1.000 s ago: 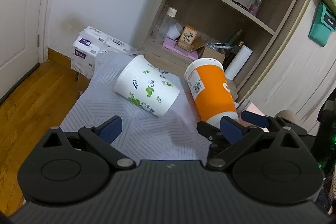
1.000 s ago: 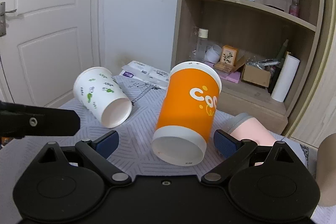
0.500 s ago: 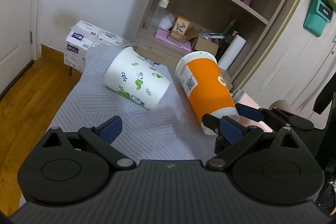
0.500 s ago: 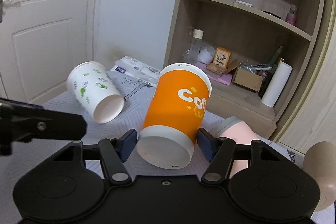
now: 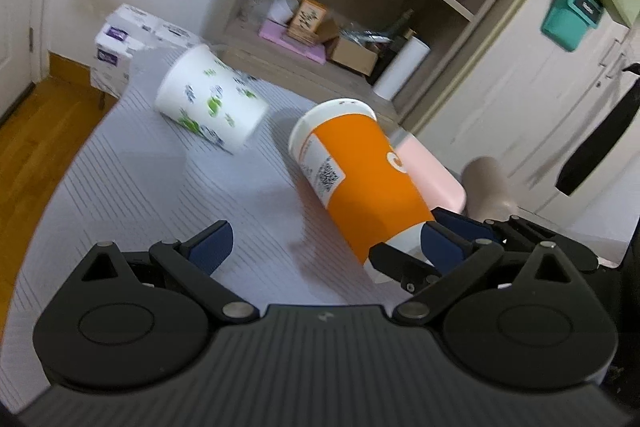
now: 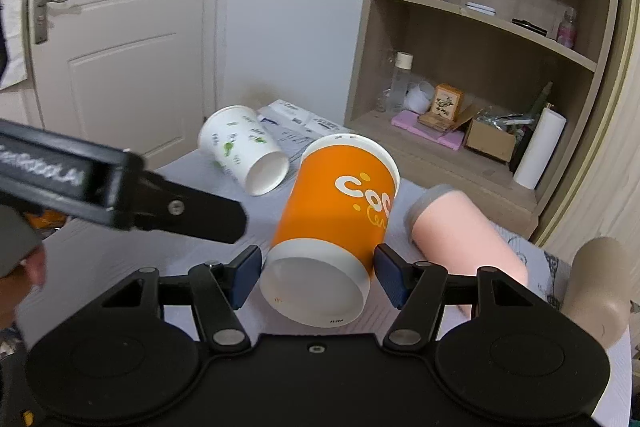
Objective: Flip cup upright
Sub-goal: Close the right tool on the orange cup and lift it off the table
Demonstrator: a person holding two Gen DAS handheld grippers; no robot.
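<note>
An orange paper cup (image 6: 340, 211) with a white base is gripped near its base by my right gripper (image 6: 316, 275), tilted, rim pointing away and up. It also shows in the left wrist view (image 5: 360, 183), where the right gripper's fingers (image 5: 444, 243) clamp its base. My left gripper (image 5: 320, 247) is open and empty over the patterned cloth (image 5: 140, 187), to the left of the orange cup. A white cup with green leaf print (image 5: 212, 107) lies on its side at the far left; it also shows in the right wrist view (image 6: 244, 151).
A pink cup (image 6: 464, 235) lies on its side right of the orange cup, and a beige cup (image 6: 596, 279) lies further right. A wooden shelf unit (image 6: 480, 67) with bottles and boxes stands behind the table. A white door (image 6: 100, 27) is at left.
My right gripper has closed on the orange cup's base and lifted it. My left gripper has drawn back and risen, still open.
</note>
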